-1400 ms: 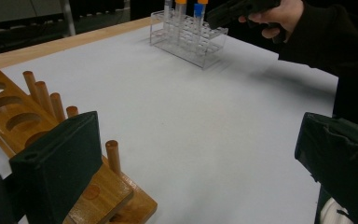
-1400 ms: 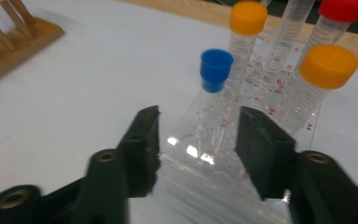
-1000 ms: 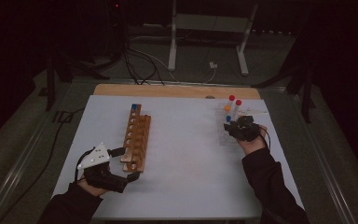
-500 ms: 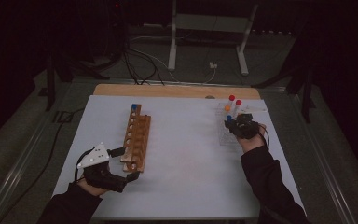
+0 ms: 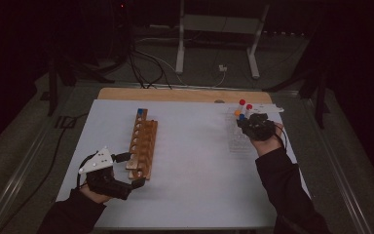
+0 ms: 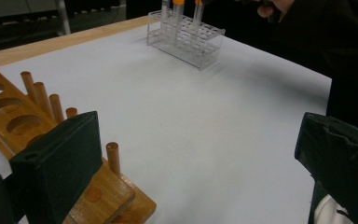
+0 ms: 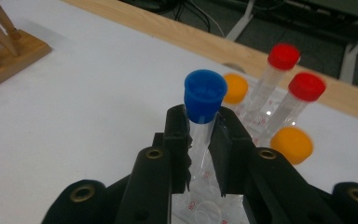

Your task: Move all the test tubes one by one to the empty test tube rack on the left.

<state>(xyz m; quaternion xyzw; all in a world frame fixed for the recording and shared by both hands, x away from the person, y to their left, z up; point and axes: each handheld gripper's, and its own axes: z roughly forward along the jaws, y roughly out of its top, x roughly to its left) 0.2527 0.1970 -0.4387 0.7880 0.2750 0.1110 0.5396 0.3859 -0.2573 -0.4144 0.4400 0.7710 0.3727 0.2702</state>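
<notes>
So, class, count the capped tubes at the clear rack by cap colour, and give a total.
Red caps: 2
Orange caps: 2
Blue cap: 1, on the tube gripped in the right claw
Total: 5 tubes at the clear rack

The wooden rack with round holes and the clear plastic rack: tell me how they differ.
The brown wooden rack with round holes is opaque; the clear plastic rack is see-through. The wooden rack has upright pegs along one side; the plastic rack has a grid of small wells. The open left gripper straddles the wooden rack's end; the right gripper grips a blue-capped tube over the plastic one. Both stand on the white table.
</notes>
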